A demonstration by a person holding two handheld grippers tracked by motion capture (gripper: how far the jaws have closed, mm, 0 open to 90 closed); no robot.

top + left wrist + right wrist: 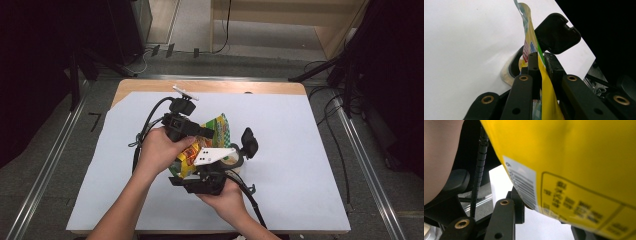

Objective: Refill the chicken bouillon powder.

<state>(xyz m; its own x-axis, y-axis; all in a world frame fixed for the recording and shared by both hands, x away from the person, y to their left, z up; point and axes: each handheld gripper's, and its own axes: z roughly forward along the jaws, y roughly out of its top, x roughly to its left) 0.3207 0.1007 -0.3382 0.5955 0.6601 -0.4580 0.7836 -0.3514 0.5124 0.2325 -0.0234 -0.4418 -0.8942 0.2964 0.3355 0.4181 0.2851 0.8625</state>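
A yellow snack bag (220,128) hangs above the middle of the table between both grippers. My left gripper (209,132) comes in from the left and is shut on the bag's top edge; in the left gripper view the bag (547,95) rises thin between the closed jaws of that gripper (542,60). My right gripper (202,175) sits under the bag near the front. In the right gripper view the bag's back with a barcode (574,157) fills the space above the right gripper (546,217), whose jaws stand narrowly apart against the bag's lower part.
A round tub (234,161) with an open black flip lid (248,141) stands just right of the bag; the left gripper view has its lid (557,33) beyond the jaws. A white sheet (295,145) covers the table. Cables trail from both grippers.
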